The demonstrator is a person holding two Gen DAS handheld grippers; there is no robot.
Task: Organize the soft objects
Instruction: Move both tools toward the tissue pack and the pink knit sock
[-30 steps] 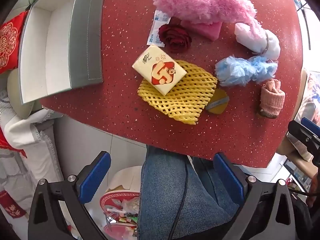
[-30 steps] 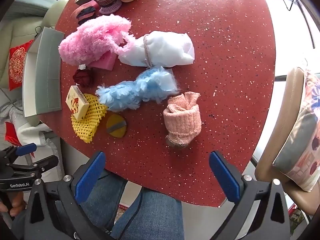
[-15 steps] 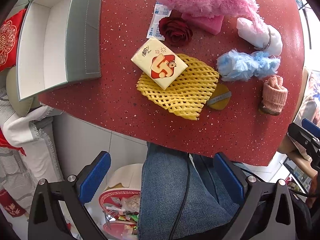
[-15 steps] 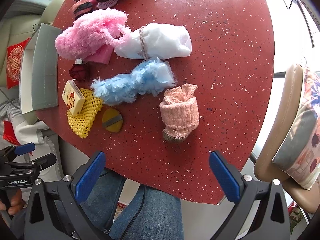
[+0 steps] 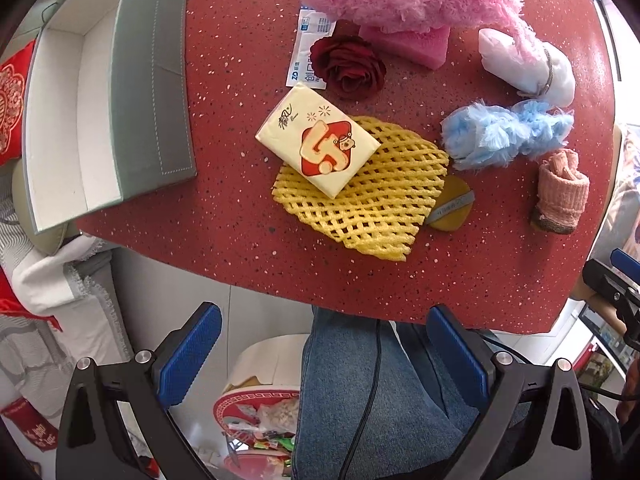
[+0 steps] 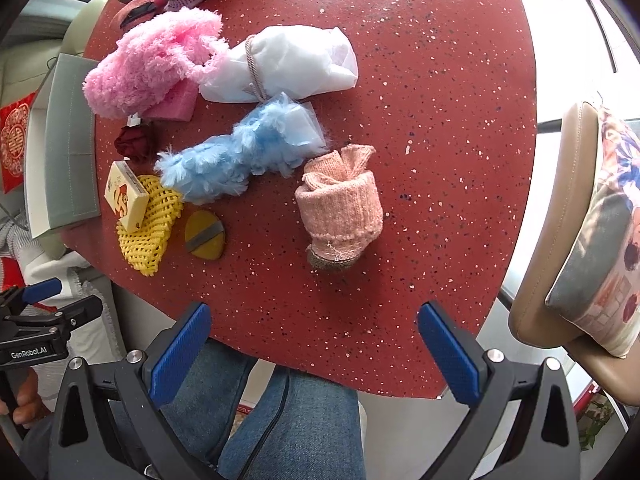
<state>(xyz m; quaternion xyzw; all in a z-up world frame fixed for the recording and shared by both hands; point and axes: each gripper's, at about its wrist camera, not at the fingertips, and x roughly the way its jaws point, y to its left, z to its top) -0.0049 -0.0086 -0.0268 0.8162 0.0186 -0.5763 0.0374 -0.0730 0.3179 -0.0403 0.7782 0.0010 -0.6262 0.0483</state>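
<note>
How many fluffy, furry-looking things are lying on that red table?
2. A pink fluffy piece lies at the far left near the grey box, partly over a pink sponge. A blue one lies mid-table, between the white bag and the sock. More may be hidden underneath.

Your left gripper (image 5: 324, 348) hangs wide open off the near edge of the worktop (image 5: 240, 224), nothing between its fingers (image 5: 188, 354). Your right gripper (image 6: 314, 354) is spread equally wide, empty, above your lap.
</note>
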